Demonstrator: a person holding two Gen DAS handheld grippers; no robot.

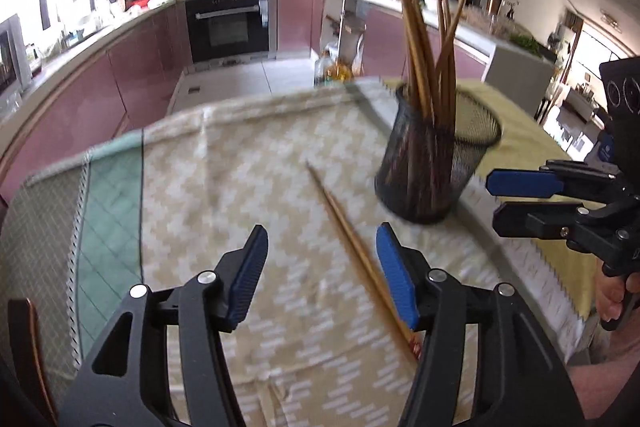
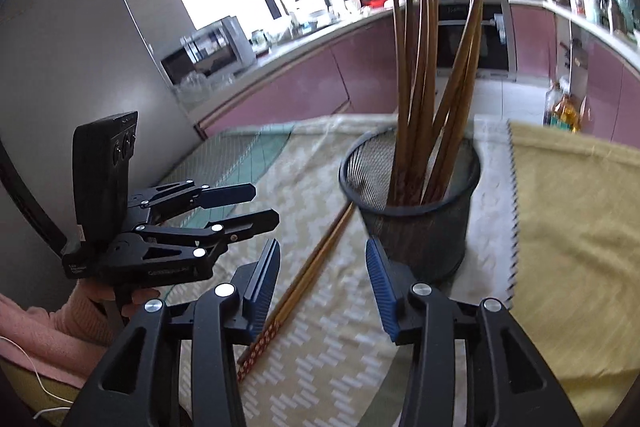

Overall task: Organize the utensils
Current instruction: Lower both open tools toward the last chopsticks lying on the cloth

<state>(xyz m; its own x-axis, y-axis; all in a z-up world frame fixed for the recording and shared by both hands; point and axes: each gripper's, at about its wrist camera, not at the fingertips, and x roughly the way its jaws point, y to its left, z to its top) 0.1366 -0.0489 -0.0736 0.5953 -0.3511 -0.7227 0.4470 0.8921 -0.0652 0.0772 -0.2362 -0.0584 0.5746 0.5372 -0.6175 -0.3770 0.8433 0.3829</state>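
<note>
Nearest the left wrist camera, the left tongs [image 1: 322, 267] hover with their blue pads [image 1: 396, 273] spread wide apart and nothing between them, just above the patterned cloth [image 1: 240, 167] that covers the surface. A loose pair of chopsticks [image 1: 352, 247] lies flat on that cloth, running diagonally from near the right-hand pad up toward the middle of the cloth; its lower end, with a red patterned tip, passes under that pad's mount. Whether the pad touches the sticks cannot be told. In the right wrist view the right tongs [image 2: 322, 267] are likewise spread apart and empty, with the same chopsticks [image 2: 304, 275] lying between and below the pads, their far tips reaching the foot of the black mesh cup [image 2: 416, 211]. The cup stands upright on the cloth and holds a bundle of brown chopsticks [image 2: 424, 87] that lean and fan out above its rim. A yellow cloth [image 2: 572, 247] lies just to the right of the cup. Behind are pink kitchen cabinets [image 2: 304, 83] and an oven [image 1: 228, 23].
</note>
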